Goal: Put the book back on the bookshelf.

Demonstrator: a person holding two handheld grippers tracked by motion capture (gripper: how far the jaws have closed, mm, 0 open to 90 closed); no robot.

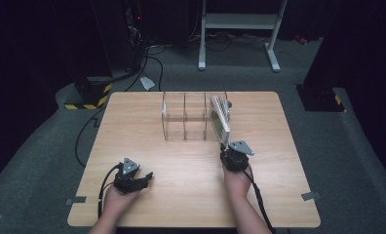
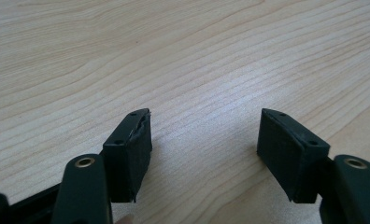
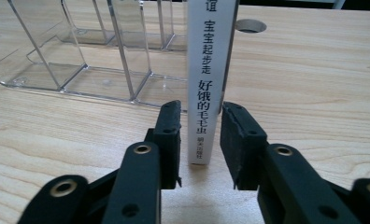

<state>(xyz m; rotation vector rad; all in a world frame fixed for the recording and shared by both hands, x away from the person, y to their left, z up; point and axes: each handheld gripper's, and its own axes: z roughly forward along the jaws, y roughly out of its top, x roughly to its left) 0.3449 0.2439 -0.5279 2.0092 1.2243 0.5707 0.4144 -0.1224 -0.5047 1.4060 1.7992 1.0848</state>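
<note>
Thin white-spined book with black Chinese characters [image 3: 204, 84] standing upright at the right end of the clear plastic divider rack [image 1: 183, 117], on the pale wooden table [image 1: 181, 195]. Right gripper [image 3: 200, 140] set around the spine's lower end, pads narrow, a slight gap showing on each side, so loose rather than clamped. Left gripper [image 2: 204, 144] near the table's front left, jaws apart, nothing between them, just above bare wood.

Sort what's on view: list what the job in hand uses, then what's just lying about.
In use: book, clear divided rack, right gripper around the book's spine.
Lying about: white metal stand, floor cables, idle left gripper.
</note>
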